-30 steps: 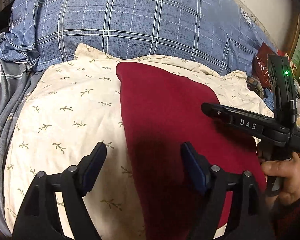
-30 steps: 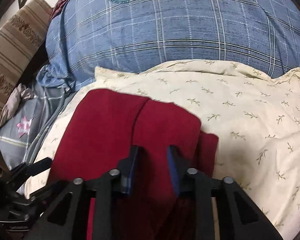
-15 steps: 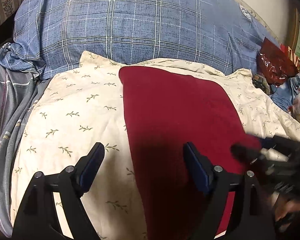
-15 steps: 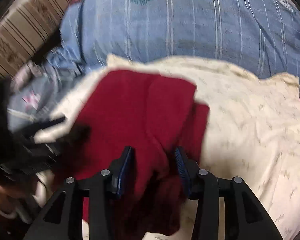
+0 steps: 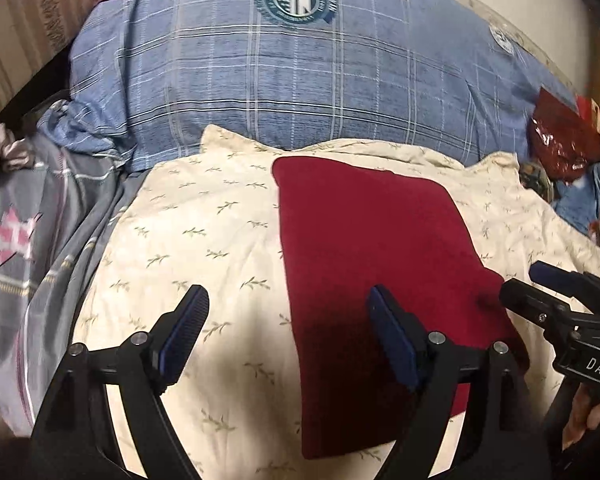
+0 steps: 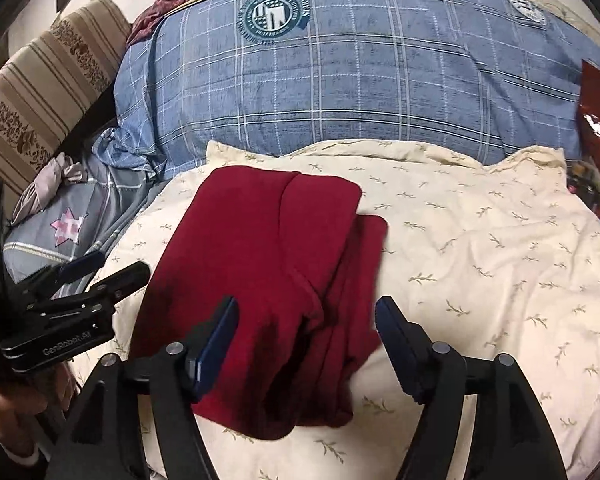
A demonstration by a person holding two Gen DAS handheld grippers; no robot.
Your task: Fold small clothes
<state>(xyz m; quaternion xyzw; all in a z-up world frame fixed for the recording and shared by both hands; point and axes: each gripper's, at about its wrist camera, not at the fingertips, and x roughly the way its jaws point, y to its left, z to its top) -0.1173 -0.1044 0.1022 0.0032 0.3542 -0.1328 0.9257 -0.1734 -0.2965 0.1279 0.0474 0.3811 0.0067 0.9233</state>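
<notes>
Lying folded on the cream sheet (image 6: 480, 248), the red garment (image 6: 268, 264) looks soft and limp; pinch a layered edge. Left gripper (image 5: 288, 332) and right gripper (image 6: 306, 340) both gape wide, empty.

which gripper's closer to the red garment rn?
Right. The right gripper hangs open directly over the red garment; the left gripper straddles its left edge, mostly over the cream sheet.

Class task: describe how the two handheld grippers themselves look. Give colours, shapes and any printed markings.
Both are matte black with angular, strutted frames and silver rivets. Each finger carries a dark blue ribbed pad. The left gripper has "GenRobot.AI" printed on its side. The right gripper shows white "DAS" lettering. No cables are visible.
</notes>
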